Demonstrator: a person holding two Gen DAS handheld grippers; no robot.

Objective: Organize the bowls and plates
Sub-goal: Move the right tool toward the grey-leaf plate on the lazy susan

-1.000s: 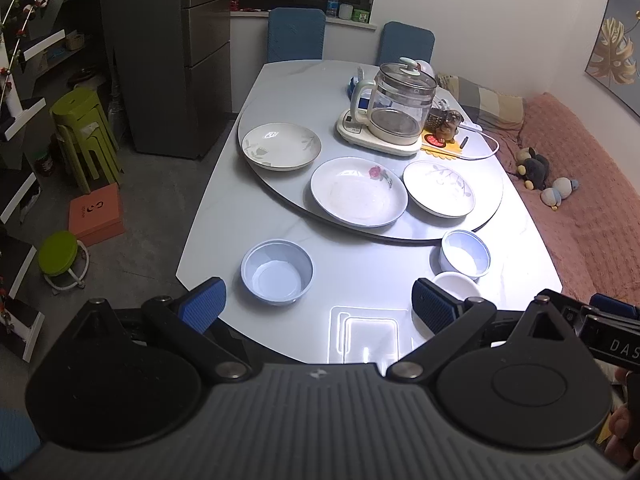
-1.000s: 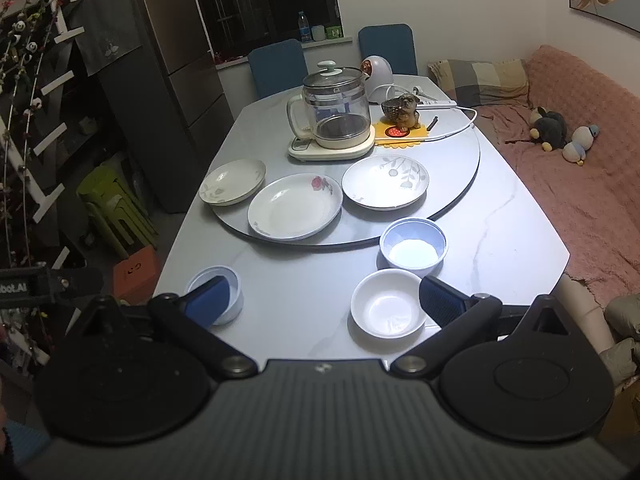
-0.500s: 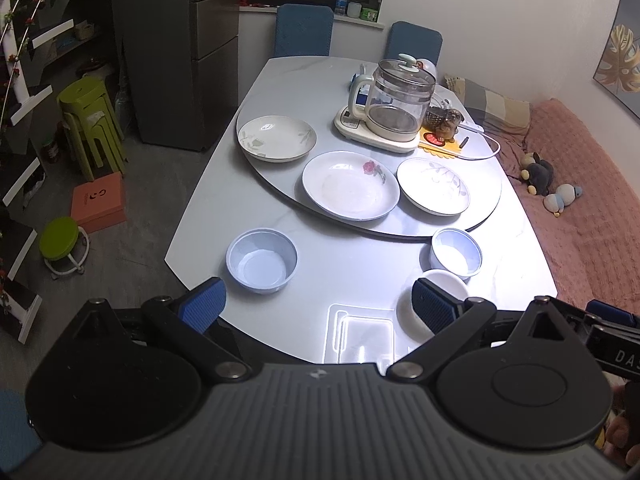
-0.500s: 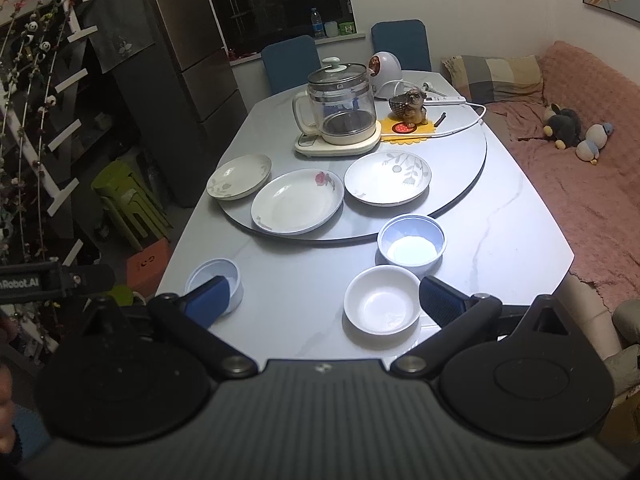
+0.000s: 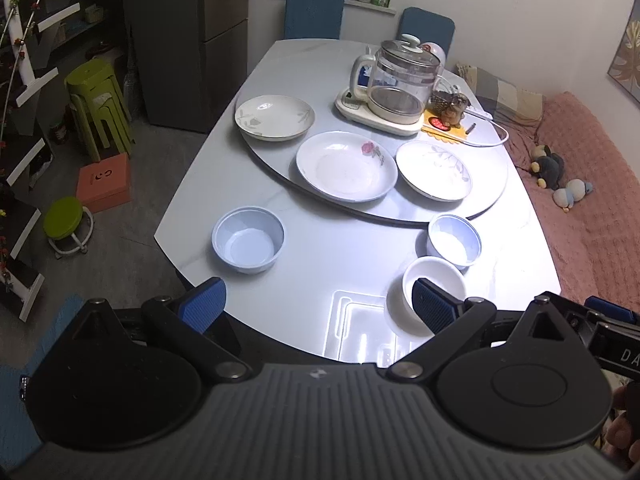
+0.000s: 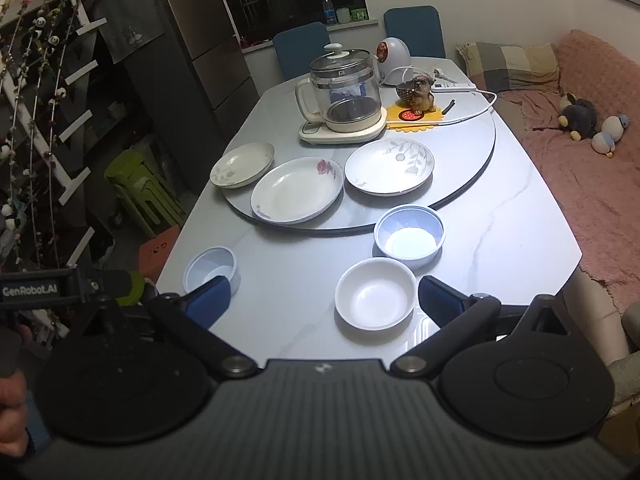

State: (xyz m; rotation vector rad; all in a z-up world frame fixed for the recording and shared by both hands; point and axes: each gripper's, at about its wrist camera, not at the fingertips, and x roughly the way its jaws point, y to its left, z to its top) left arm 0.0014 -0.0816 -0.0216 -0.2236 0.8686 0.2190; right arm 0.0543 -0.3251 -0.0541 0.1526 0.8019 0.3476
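Three plates lie on the grey turntable (image 5: 492, 200): a leaf plate (image 5: 274, 117) at left, a rose plate (image 5: 346, 165) in the middle, a leaf plate (image 5: 434, 169) at right. Nearer on the table stand a blue bowl (image 5: 248, 239), a second blue bowl (image 5: 454, 241) and a white bowl (image 5: 430, 294). My left gripper (image 5: 318, 306) is open and empty above the table's near edge. My right gripper (image 6: 322, 300) is open and empty, with the white bowl (image 6: 375, 293) between its fingers' line of sight and the blue bowl (image 6: 409, 236) beyond.
A glass kettle (image 5: 400, 80) on its base, a small figurine (image 5: 450, 106) on a yellow mat and a white cable sit at the turntable's back. Green stools (image 5: 98, 104) and an orange box (image 5: 105, 176) stand on the floor at left. A pink sofa (image 5: 592, 200) is at right.
Both grippers have drifted slightly, the views shifting a little over the table's near edge. Both stay open and empty. The dishes have not moved.
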